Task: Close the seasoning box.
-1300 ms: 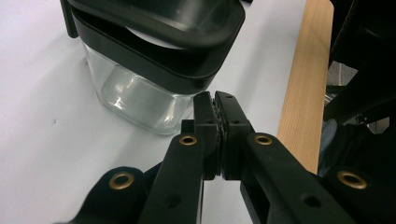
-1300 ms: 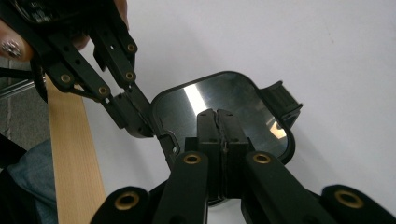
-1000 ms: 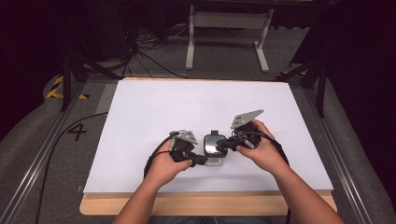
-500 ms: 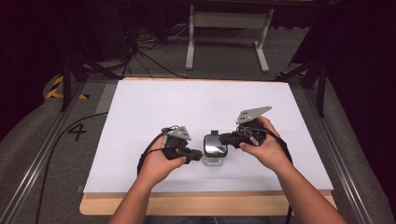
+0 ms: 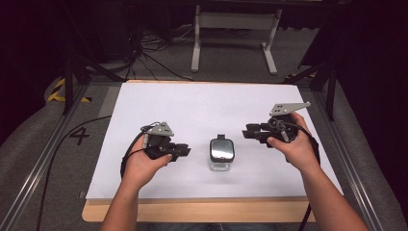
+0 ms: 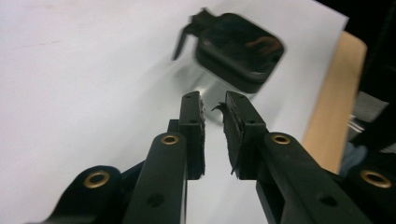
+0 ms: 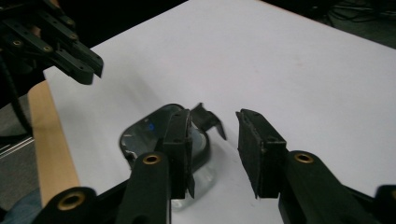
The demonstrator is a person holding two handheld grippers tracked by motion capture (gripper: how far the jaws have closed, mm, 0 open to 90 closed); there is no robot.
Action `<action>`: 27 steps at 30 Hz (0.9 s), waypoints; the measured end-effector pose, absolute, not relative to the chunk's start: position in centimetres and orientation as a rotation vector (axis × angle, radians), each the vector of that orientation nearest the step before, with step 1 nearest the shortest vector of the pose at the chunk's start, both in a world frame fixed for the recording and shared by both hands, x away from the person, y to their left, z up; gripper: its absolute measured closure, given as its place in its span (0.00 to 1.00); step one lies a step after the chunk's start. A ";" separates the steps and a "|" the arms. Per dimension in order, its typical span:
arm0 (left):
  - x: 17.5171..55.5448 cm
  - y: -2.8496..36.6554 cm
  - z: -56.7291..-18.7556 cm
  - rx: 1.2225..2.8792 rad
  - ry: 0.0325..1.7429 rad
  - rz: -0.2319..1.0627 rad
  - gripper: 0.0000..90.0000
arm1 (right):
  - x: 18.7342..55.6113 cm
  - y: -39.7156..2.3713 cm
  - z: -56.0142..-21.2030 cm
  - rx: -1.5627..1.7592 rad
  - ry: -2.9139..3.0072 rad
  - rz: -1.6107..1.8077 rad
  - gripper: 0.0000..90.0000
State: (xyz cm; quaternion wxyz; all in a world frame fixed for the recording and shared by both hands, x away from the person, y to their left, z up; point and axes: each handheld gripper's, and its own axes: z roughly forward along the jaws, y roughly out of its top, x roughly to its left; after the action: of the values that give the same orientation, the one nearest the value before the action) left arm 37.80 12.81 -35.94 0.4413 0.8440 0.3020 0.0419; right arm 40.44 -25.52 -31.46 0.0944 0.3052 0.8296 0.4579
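Note:
A small clear container with a black lid (image 5: 221, 153) stands alone in the middle of the white sheet (image 5: 211, 106). My left gripper (image 5: 185, 150) hovers to its left, jaws pointing at it with a narrow gap and nothing between them; they have just been opening. In the left gripper view the lid (image 6: 238, 49) lies beyond my fingertips (image 6: 214, 100). My right gripper (image 5: 248, 131) is to the container's right, jaws wider apart and empty, also just opened. In the right gripper view the container (image 7: 154, 130) sits behind one jaw of this gripper (image 7: 215, 121), and the left gripper (image 7: 70, 60) shows at top left.
The white sheet lies on a wooden tabletop whose front edge (image 5: 202, 211) shows near me. Metal rails (image 5: 43, 163) run along both sides. A white stand (image 5: 233, 29) and cables (image 5: 144, 53) are on the floor behind the table.
Both grippers have drawn away from the container, the left one leftward and the right one rightward. Their jaws have parted, and the container stays standing on the sheet between them.

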 end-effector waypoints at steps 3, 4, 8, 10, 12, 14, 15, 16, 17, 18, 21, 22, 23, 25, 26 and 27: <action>38.2 14.1 -36.1 2.079 0.794 0.127 0.84 | 40.8 -27.3 -31.6 0.957 2.409 1.351 0.67; 38.4 14.5 -36.2 2.065 0.810 0.126 0.84 | 40.9 -27.8 -31.7 0.970 2.398 1.348 0.66; 39.1 16.1 -36.7 2.038 0.858 0.151 0.81 | 41.6 -30.3 -32.3 1.041 2.347 1.310 0.62; 39.5 16.7 -37.1 2.034 0.888 0.163 0.80 | 42.0 -31.4 -32.9 1.078 2.335 1.278 0.60; 40.0 17.3 -37.7 2.028 0.907 0.168 0.79 | 42.4 -32.5 -33.7 1.122 2.312 1.230 0.58; 40.4 17.8 -38.4 2.021 0.931 0.169 0.77 | 42.8 -33.6 -34.4 1.159 2.291 1.196 0.57; 40.6 17.9 -38.7 2.026 0.936 0.174 0.76 | 42.9 -34.1 -34.8 1.175 2.279 1.179 0.57; 40.7 18.1 -38.9 2.029 0.943 0.172 0.75 | 43.0 -34.4 -35.1 1.186 2.274 1.169 0.57; 41.0 18.3 -39.3 2.037 0.947 0.171 0.74 | 43.1 -34.7 -35.5 1.201 2.269 1.157 0.56; 41.0 18.3 -39.3 2.037 0.947 0.171 0.73 | 43.1 -34.7 -35.5 1.201 2.269 1.157 0.56; 41.5 18.3 -40.5 2.039 0.963 0.164 0.72 | 43.4 -35.6 -37.0 1.246 2.261 1.112 0.56; 41.6 18.4 -40.7 2.052 0.959 0.168 0.71 | 43.4 -35.8 -37.5 1.248 2.260 1.106 0.56; 41.7 18.3 -41.2 2.050 0.965 0.159 0.71 | 43.4 -36.0 -38.0 1.265 2.257 1.101 0.56; 41.9 18.3 -41.7 2.052 0.964 0.155 0.70 | 43.3 -36.1 -39.0 1.276 2.252 1.100 0.56; 41.9 18.4 -41.9 2.053 0.962 0.152 0.69 | 43.2 -36.2 -39.6 1.282 2.250 1.104 0.56; 41.9 18.4 -41.9 2.053 0.962 0.152 0.68 | 43.2 -36.2 -39.6 1.282 2.250 1.104 0.56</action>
State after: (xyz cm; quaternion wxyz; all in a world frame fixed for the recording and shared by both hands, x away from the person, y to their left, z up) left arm 41.94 18.37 -41.91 0.4211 0.8194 0.3842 0.0608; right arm 43.21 -36.20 -39.59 0.1626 0.4493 0.7887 0.3869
